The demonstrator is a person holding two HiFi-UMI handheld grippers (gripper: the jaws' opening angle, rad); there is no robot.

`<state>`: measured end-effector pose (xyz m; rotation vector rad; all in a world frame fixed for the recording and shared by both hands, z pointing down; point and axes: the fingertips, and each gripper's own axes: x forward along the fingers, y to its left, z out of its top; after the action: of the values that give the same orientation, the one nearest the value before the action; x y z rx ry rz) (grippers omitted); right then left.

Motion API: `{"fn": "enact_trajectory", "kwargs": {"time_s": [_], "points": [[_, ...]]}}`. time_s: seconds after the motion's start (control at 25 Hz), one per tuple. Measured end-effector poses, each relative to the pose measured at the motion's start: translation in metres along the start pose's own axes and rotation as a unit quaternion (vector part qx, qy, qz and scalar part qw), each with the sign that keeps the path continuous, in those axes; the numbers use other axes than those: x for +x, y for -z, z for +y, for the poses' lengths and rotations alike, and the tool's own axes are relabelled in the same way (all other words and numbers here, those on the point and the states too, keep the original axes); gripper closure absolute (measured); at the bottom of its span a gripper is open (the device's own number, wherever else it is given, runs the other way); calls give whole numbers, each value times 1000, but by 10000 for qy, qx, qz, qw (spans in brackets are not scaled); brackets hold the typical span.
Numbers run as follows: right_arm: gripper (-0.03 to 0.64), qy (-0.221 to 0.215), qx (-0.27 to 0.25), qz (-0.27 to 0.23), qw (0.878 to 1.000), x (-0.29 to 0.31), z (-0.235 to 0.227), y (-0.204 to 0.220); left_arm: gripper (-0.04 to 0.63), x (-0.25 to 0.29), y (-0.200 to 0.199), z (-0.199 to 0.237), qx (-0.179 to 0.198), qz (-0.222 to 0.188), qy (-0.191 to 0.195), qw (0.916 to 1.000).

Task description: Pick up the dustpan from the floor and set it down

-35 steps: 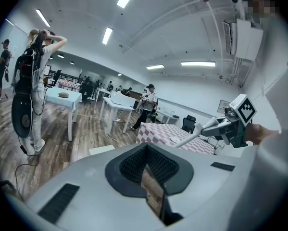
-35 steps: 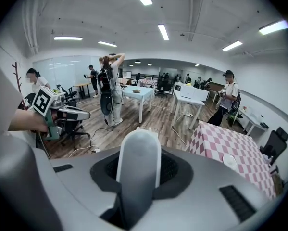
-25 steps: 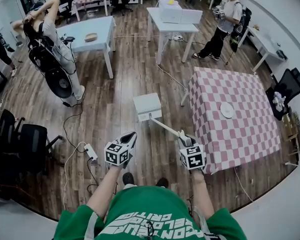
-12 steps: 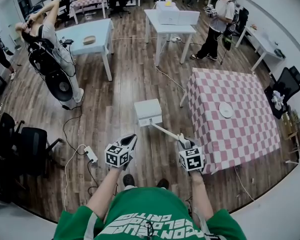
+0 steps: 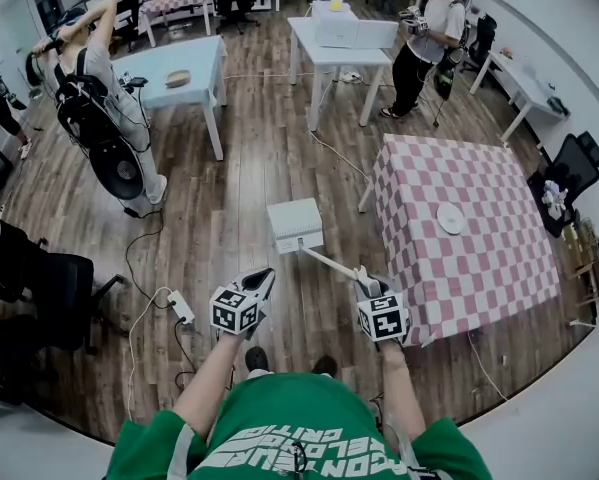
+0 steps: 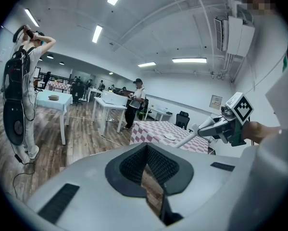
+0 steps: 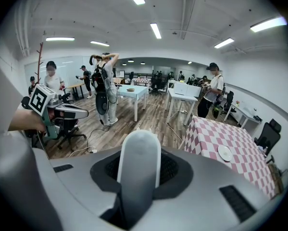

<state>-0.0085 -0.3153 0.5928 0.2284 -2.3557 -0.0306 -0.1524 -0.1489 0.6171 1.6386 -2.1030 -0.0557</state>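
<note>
The white dustpan [image 5: 294, 225] hangs out ahead of me over the wooden floor; whether its pan touches the floor I cannot tell. Its long white handle [image 5: 329, 259] slants back to my right gripper [image 5: 363, 273], which is shut on the handle's rounded end [image 7: 139, 148]. In the right gripper view the handle fills the gap between the jaws of the right gripper [image 7: 139, 172]. My left gripper [image 5: 262, 276] is held beside it to the left, apart from the dustpan, shut with nothing in it. In its own view the left gripper [image 6: 146, 165] points across the room.
A table with a pink checked cloth [image 5: 479, 268] and a white plate [image 5: 451, 219] stands close on the right. A power strip [image 5: 182, 308] and cables lie on the floor at left. Black chairs [image 5: 64, 288], white tables [image 5: 344, 53] and several people stand around.
Both grippers and the dustpan keep their places. The person at the back right has stepped a little to the left.
</note>
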Motion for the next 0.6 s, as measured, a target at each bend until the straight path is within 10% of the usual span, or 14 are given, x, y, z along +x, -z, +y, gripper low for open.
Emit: {"fn": "enact_trajectory", "kwargs": {"time_s": [0.6], "points": [[509,-15,-12,32,10000,4,-1,4,592,-5,6,5,-138,-92,-123,9998]]}}
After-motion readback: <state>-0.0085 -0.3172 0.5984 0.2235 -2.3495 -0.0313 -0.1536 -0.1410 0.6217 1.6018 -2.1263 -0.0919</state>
